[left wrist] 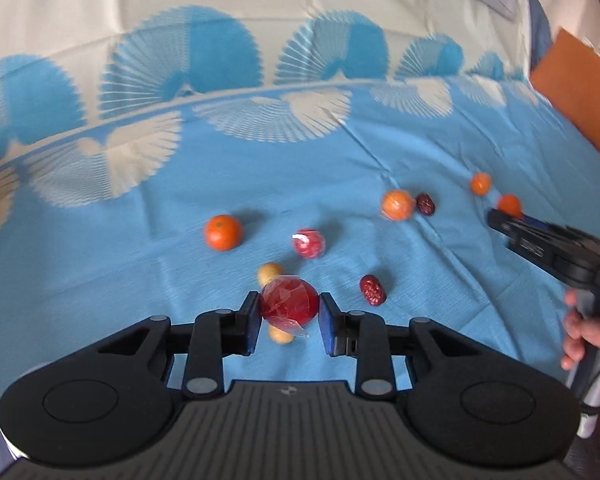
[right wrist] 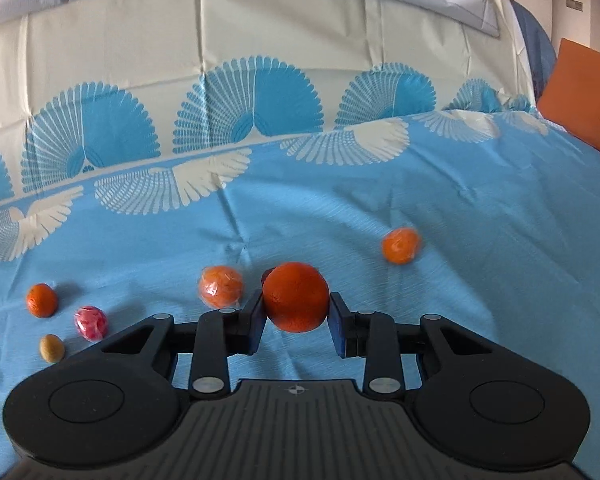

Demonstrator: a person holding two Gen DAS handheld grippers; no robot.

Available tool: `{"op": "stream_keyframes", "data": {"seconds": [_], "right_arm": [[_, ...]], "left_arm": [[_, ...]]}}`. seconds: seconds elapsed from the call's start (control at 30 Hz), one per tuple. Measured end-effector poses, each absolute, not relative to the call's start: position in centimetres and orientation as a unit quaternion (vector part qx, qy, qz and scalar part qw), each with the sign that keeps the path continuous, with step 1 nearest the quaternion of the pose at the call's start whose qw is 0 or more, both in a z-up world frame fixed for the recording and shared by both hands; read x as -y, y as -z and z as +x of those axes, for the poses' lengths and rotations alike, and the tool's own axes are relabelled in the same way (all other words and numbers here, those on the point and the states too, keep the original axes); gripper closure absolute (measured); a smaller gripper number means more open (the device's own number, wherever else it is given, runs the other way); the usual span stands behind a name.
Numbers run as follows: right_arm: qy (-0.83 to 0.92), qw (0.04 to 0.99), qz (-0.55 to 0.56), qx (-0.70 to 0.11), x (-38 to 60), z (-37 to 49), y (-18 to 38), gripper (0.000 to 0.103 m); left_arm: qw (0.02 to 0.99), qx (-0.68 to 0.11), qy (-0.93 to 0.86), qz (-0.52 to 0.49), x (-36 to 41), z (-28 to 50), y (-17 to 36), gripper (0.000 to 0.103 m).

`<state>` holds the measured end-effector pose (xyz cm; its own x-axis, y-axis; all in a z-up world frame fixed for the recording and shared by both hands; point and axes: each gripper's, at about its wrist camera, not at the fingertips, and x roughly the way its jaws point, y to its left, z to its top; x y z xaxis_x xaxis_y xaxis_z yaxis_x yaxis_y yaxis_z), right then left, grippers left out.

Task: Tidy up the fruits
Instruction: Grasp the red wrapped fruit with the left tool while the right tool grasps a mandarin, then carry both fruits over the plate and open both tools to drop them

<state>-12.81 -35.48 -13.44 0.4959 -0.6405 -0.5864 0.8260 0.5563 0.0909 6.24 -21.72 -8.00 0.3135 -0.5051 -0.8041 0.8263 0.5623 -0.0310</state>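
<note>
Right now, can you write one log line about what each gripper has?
left gripper: shut on wrapped red fruit | right gripper: shut on orange | other fruits loose on blue cloth

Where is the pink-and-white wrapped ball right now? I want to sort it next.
In the left wrist view the pink-and-white wrapped ball lies on the blue cloth just beyond the left gripper, right of the lone orange.

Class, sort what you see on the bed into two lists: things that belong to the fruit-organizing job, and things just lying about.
Job:
- wrapped red fruit in the left gripper
- orange in the right gripper
- loose orange
- red dates

Lying about:
- blue patterned sheet
- orange cushion
</note>
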Motion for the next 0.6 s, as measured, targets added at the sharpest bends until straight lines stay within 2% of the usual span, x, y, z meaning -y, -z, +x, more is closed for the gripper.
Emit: {"op": "stream_keyframes", "data": {"seconds": [0.27,0.6], "right_arm": [[0.344,0.887,0.17,-0.256,25.8,-17.8,7.0,0.068],[0.217,0.925,0.154,-0.271,12.5,-19.2,2.2,0.068]], "left_arm": [[0.823,-0.42,0.348,0.156,9.7,1.7,0.8,0.069],[0.84,-0.451,0.282,0.11,-3.9,-4.8,-1.1,0.07]]}}
